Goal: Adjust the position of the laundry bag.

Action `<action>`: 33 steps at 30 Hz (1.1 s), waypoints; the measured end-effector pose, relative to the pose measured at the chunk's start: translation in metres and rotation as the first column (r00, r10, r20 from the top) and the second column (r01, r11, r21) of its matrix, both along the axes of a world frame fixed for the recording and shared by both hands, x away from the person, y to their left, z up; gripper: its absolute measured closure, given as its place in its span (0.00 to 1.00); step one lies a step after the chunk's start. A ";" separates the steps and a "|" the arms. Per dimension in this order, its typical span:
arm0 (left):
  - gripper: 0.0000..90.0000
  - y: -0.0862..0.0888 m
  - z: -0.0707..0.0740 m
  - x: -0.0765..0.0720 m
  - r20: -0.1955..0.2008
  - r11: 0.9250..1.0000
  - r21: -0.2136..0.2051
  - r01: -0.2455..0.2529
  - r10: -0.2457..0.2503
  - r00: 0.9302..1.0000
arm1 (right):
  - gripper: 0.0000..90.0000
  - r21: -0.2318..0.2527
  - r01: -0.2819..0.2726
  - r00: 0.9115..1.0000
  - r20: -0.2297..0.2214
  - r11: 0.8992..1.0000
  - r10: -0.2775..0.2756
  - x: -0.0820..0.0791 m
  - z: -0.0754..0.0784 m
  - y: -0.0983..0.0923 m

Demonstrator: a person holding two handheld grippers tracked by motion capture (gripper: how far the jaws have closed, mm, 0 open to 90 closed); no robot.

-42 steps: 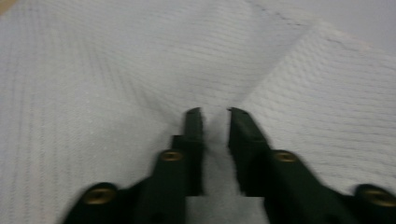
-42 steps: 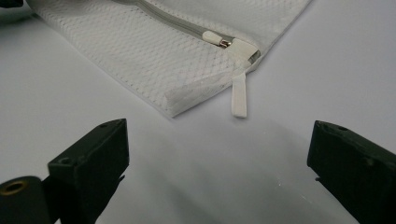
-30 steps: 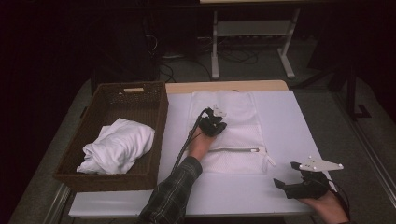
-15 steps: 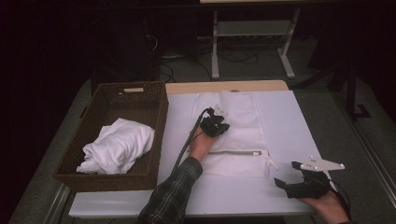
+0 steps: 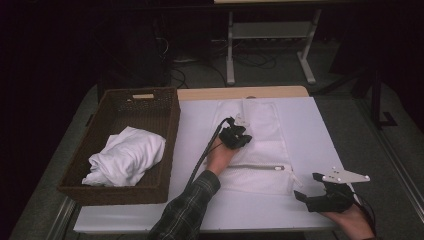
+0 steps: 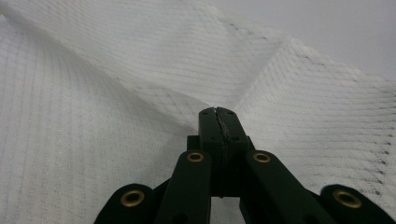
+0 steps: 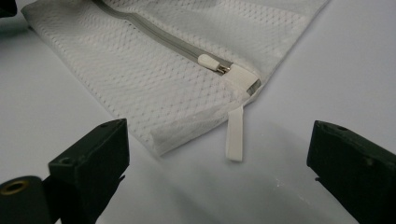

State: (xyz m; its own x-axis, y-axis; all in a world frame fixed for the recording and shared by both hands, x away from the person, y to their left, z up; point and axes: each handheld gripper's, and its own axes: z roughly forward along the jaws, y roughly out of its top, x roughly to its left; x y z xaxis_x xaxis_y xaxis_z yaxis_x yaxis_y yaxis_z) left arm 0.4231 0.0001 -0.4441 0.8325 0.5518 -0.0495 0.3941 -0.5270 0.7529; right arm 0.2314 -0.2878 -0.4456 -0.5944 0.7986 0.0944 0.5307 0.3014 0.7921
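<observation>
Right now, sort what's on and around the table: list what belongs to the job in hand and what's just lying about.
In the job:
- mesh laundry bag, pinched by the shut left gripper
- its zipper and pull tab
- right gripper, open beside the bag's corner

Lying about:
- wicker basket
- crumpled white cloth in the basket
- metal stand behind the table

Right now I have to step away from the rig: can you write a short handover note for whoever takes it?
Left hand-held gripper: shut, pinching the mesh laundry bag at mid-panel; the fabric tents toward its tips.
Right hand-held gripper: open, holding nothing, just off the bag's near right corner, facing the zipper pull and white tab.
Bag lies flat on the white table, zipper closed.
White garment sits in the wicker basket at left.
Done: bag pinned.
Left, likely: unzip, load the garment.
</observation>
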 end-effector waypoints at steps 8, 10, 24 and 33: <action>1.00 -0.008 -0.001 -0.008 -0.018 1.000 0.000 0.027 -0.027 0.999 | 0.06 -0.003 -0.002 1.000 0.001 1.000 0.002 0.001 0.000 0.000; 0.96 -0.001 0.006 -0.008 -0.009 1.000 -0.014 0.015 -0.015 1.000 | 0.06 -0.007 0.004 1.000 0.002 1.000 -0.004 0.002 0.000 0.001; 0.66 0.048 0.018 -0.012 0.002 0.995 -0.007 -0.099 0.099 0.995 | 0.17 0.015 0.033 0.999 0.003 0.999 -0.033 0.032 0.009 0.005; 0.60 0.079 0.014 -0.012 -0.004 0.982 -0.010 -0.190 0.190 0.982 | 0.32 0.017 0.007 1.000 -0.025 1.000 -0.007 0.067 0.014 0.014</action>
State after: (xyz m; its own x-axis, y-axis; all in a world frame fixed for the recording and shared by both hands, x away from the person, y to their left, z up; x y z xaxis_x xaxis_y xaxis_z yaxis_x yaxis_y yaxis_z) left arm 0.4107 0.0790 -0.4305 0.7123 0.6995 -0.0583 0.4888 -0.4347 0.7564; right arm 0.2982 -0.2735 -0.4314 -0.5860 0.8009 0.1234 0.5528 0.2838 0.7835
